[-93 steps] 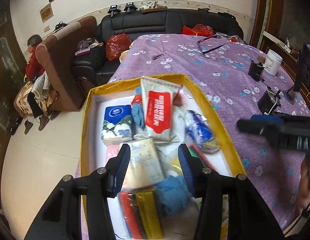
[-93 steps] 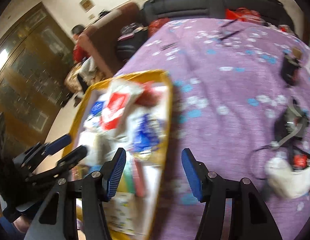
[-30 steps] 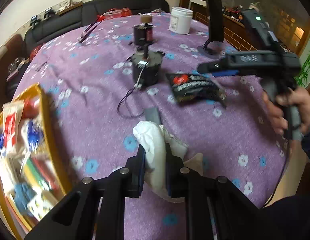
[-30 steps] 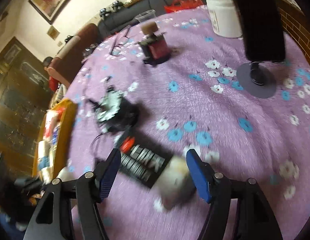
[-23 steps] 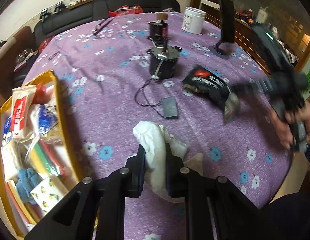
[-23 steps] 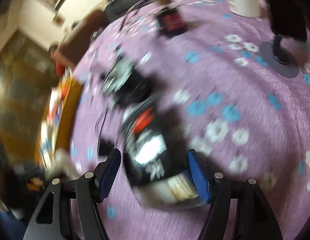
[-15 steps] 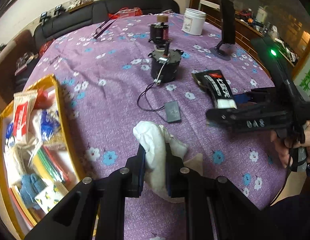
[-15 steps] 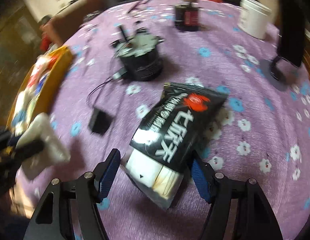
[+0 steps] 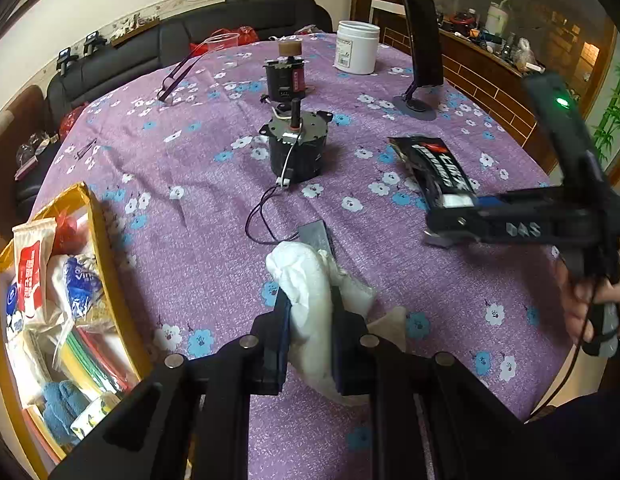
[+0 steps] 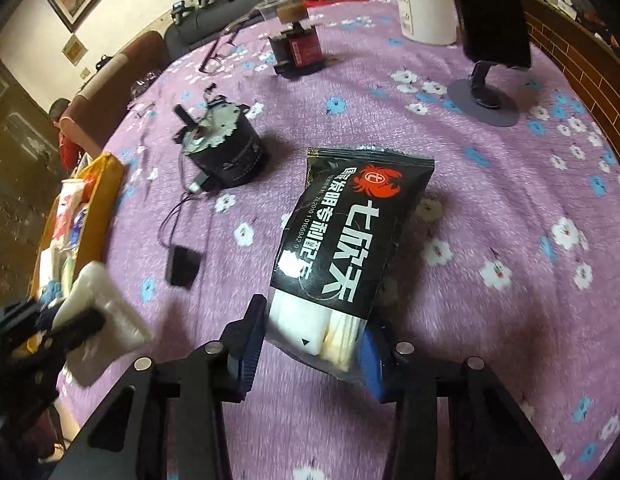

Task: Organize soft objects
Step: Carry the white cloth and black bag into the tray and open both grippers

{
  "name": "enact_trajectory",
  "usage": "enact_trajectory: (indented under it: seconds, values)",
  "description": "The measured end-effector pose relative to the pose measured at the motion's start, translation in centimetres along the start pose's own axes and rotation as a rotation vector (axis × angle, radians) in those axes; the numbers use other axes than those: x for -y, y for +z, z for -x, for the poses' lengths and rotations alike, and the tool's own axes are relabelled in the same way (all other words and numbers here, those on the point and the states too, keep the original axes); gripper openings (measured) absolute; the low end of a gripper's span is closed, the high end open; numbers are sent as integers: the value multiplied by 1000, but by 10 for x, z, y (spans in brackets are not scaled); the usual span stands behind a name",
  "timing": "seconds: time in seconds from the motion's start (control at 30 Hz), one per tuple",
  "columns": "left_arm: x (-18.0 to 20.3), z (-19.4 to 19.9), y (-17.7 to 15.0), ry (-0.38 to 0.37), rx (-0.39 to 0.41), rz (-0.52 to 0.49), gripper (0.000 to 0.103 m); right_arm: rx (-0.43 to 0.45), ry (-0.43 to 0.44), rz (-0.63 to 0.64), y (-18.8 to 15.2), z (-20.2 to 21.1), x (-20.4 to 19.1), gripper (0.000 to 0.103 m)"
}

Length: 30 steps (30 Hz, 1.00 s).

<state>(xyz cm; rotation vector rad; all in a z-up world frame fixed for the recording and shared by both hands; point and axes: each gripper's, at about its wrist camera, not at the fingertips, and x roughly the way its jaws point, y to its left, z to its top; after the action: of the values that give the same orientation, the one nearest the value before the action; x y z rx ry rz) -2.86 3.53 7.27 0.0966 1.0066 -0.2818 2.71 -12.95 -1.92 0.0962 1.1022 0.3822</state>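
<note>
Since a second ago my right tool [image 10: 311, 344] has slid across the desk [image 10: 489, 208] to the black packet [image 10: 349, 248], which now lies with its clear near end between the fingers instead of out ahead of them. Its jaws are closing on that end: both blue pads sit right at the packet's edges, though I cannot tell whether they press it yet. The packet's far end, with the red crab mark, stretches away from the tool over the purple flowered cloth.

My left tool [image 9: 310, 332] is clamped tight on the white cloth [image 9: 310, 296], which bulges up past the fingertips and hangs out to the right of them. Just beyond the cloth lies a small black box [image 9: 315, 234] on a thin wire. To the left of this tool, at the desk's edge, stands the yellow-rimmed box [image 9: 100, 240] with tissue packs, a blue knitted thing and coloured strips inside. To the right my hand [image 9: 589, 296] holds the other tool's grip.

Farther ahead stands the round black motor [image 9: 296, 152], then a smaller black block with a cork-like knob [image 9: 286, 74]. Beyond those are the white tub [image 9: 357, 52], a phone on a stand [image 9: 423, 60] and a black sofa [image 9: 214, 36].
</note>
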Motion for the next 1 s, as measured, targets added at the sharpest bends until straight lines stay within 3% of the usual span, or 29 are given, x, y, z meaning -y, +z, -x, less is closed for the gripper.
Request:
enact_trajectory:
  seconds: [0.4,1.0]
  values:
    - [0,9,5,3,42,-23,16,47,43,91,-27,23,-43,46]
    - [-40,42,-9,86,106,55,16,32,132,221,-19,14,-106,46]
